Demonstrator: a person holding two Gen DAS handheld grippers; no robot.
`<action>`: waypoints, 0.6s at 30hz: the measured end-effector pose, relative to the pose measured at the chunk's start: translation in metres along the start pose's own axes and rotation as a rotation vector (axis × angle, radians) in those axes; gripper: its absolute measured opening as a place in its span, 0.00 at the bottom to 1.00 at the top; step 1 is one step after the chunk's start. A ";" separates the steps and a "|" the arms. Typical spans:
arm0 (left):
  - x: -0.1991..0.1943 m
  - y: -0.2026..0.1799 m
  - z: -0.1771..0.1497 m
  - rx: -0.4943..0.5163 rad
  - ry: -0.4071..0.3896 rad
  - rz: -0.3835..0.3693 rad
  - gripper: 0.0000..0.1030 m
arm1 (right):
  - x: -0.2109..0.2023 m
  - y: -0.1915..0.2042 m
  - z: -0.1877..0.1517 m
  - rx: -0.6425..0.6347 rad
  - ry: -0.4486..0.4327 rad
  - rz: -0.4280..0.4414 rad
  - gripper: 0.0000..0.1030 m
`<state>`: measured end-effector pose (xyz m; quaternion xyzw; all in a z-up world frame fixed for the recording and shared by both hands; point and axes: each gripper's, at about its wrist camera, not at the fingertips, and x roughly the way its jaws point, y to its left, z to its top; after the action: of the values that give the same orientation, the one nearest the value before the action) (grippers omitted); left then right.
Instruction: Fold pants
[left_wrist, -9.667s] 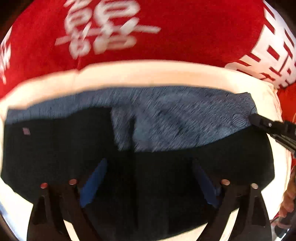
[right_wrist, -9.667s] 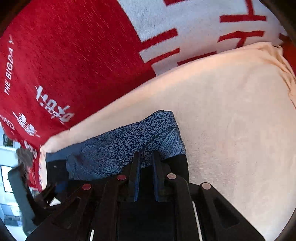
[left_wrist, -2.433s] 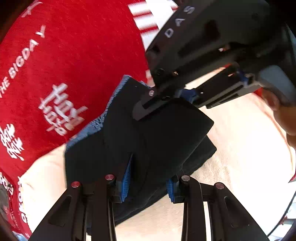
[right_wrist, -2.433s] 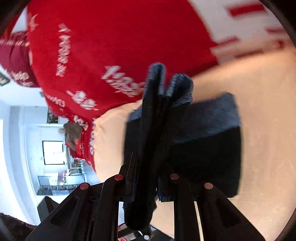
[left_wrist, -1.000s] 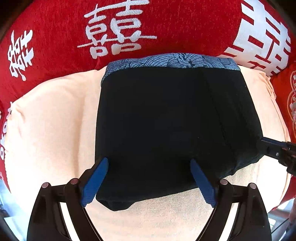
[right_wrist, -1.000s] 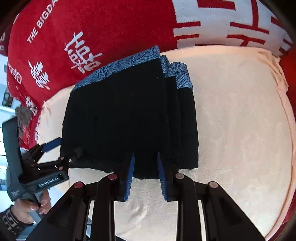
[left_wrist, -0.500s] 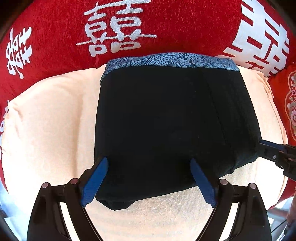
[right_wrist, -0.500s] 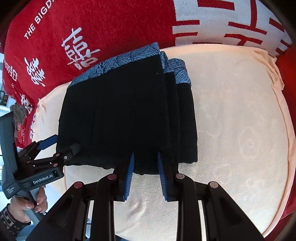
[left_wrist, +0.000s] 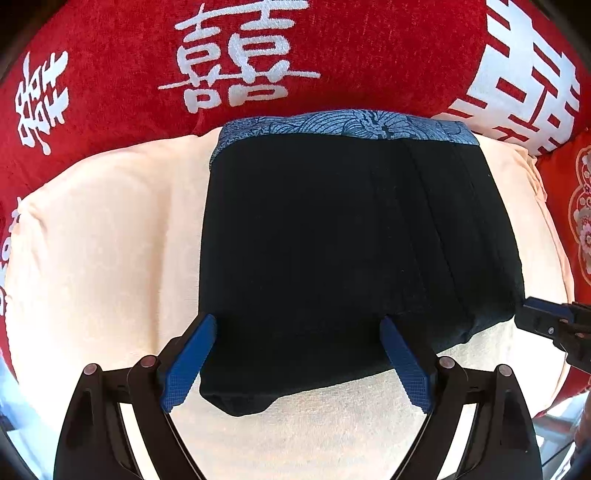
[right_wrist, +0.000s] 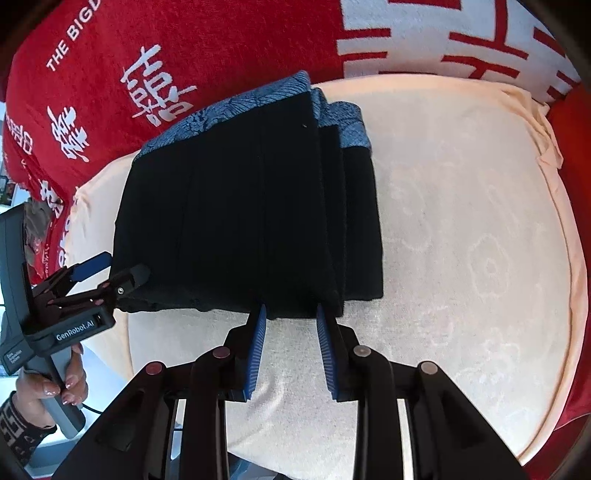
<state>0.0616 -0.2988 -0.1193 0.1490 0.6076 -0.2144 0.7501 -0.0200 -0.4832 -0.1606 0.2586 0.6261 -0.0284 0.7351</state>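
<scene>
The black pants (left_wrist: 332, 251), with a blue leaf-patterned waistband (left_wrist: 343, 125), lie folded into a compact, layered rectangle on a cream-coloured cushion (left_wrist: 103, 240). Behind the cushion is a red blanket with white Chinese characters (left_wrist: 240, 66).

The left gripper (left_wrist: 297, 354) sits at the near edge of the bundle with its jaws spread wide on either side of the cloth, gripping nothing. In the right wrist view the same gripper (right_wrist: 110, 269) shows at the bundle's left corner, held by a hand with painted nails (right_wrist: 51, 384).

The right gripper (right_wrist: 290, 332) rests just at the bundle's near edge. Its jaws are parted, with a clear gap between the blue pads (right_wrist: 258, 343), and hold no fabric.

A couple of seconds ago both grippers had the pants lifted off the cushion, the cloth pinched and doubled between them. One second ago the bundle was already down and flat, and the left jaws were already wide. Since then the right jaws have parted a little further and drawn slightly back from the hem, while the bundle has not shifted.

This suggests the last fold is laid and released. The stepped layers along the right side (right_wrist: 343, 206) are slightly uneven, so a small tidy-up may remain; otherwise the folding looks essentially finished.
</scene>
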 end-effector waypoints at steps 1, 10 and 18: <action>0.000 0.001 0.000 -0.003 0.000 0.000 0.88 | 0.000 -0.002 -0.001 0.008 0.001 0.003 0.31; -0.005 0.012 0.006 0.006 -0.035 0.048 0.88 | -0.002 -0.034 -0.008 0.091 -0.025 0.005 0.39; -0.002 0.039 0.016 -0.059 -0.046 0.056 0.88 | -0.015 -0.056 0.010 0.167 -0.071 0.097 0.49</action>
<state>0.0944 -0.2722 -0.1149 0.1390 0.5918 -0.1785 0.7737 -0.0348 -0.5401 -0.1646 0.3479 0.5818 -0.0538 0.7332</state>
